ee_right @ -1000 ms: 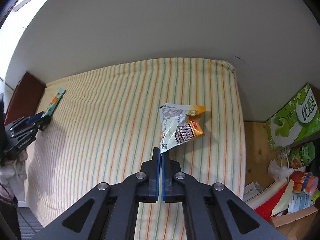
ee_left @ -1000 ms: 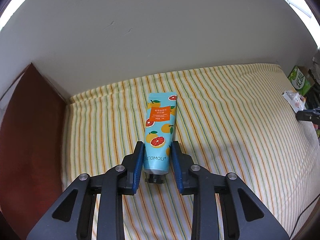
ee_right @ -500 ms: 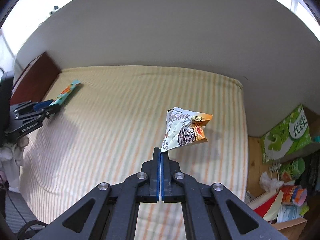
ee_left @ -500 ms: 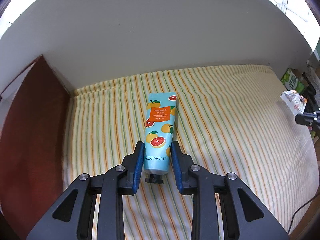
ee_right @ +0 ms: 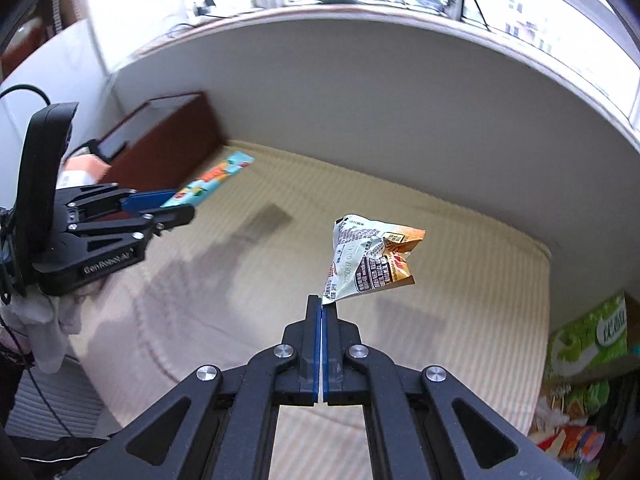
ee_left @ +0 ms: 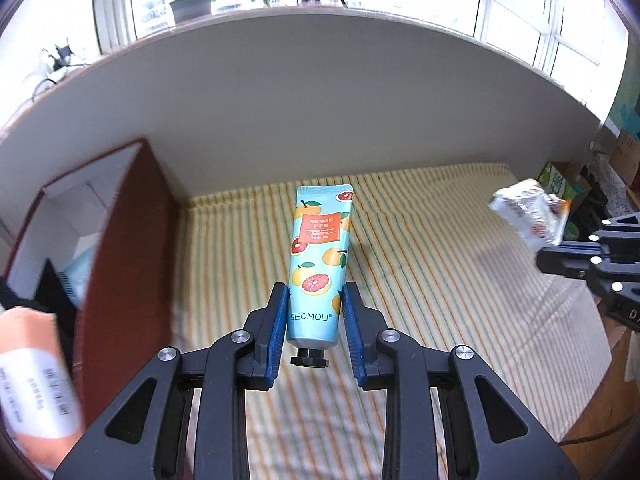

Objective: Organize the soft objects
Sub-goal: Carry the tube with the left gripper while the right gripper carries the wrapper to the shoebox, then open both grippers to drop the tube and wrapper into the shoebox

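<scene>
Hand cream tube [ee_left: 318, 268]: brand "SEOMOLI" legible near cap end; orange label panel carries characters too small to read | Left gripper [ee_right: 176, 207] body: "GenRobot-AI", partly blurred | Snack packet [ee_right: 370, 260]: printed text illegible | Green package [ee_right: 588, 338]: large characters, unreadable.

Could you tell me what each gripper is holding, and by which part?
Left gripper: hand cream tube, near its cap end. Right gripper: snack packet, by one corner.

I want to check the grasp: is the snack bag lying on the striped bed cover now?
No. In the right wrist view the snack bag hangs in the air, pinched at one corner by the right claw, with its shadow on the striped bed cover below.
</scene>
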Demonstrator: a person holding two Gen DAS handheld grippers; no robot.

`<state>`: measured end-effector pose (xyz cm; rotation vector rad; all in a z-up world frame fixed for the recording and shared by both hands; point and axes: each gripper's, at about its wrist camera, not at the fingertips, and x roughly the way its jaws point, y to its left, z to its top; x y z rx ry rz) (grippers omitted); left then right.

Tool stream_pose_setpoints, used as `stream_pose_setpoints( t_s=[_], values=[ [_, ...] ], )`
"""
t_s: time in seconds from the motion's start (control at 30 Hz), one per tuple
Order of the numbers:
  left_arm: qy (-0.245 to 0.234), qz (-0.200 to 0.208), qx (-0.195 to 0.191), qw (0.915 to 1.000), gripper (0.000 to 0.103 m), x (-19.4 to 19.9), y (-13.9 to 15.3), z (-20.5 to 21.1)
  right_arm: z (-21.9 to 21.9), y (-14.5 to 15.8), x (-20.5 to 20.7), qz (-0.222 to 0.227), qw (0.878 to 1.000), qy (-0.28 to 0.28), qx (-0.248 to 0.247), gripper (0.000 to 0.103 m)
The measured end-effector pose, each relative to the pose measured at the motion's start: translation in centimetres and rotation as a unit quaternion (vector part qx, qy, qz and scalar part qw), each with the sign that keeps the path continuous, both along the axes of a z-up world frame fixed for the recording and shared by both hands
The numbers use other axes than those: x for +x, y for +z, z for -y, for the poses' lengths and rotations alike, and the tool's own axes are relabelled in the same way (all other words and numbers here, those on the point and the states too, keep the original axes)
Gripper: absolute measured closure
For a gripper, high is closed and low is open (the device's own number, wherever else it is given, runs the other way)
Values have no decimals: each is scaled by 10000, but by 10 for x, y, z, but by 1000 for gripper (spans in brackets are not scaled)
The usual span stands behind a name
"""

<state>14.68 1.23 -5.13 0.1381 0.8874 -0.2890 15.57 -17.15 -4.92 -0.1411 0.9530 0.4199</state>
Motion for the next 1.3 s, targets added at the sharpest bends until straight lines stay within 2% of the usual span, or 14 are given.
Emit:
stream_pose_setpoints(
  t_s=[0.27, 0.57, 0.8, 0.93, 1.3],
  values=[
    [268, 373, -100, 9989, 77, -20, 45, -50, -68, 42, -4, 326, 9973, 643, 109, 103],
    [870, 549, 119, 9946, 77, -15, 65, -130, -160, 67, 14, 492, 9902, 1295, 182, 103],
    [1213, 511, 207, 9911, 77, -1, 67, -171, -224, 69, 33, 306, 9854, 1647, 312, 103],
    [1346, 404, 131, 9900, 77, 12, 64, -189, -252, 64, 41, 243, 9838, 1765, 215, 103],
    [1542, 225, -2, 9878, 76, 27, 52, -212, -271, 49, 53, 33, 9823, 1862, 189, 102]
  ],
)
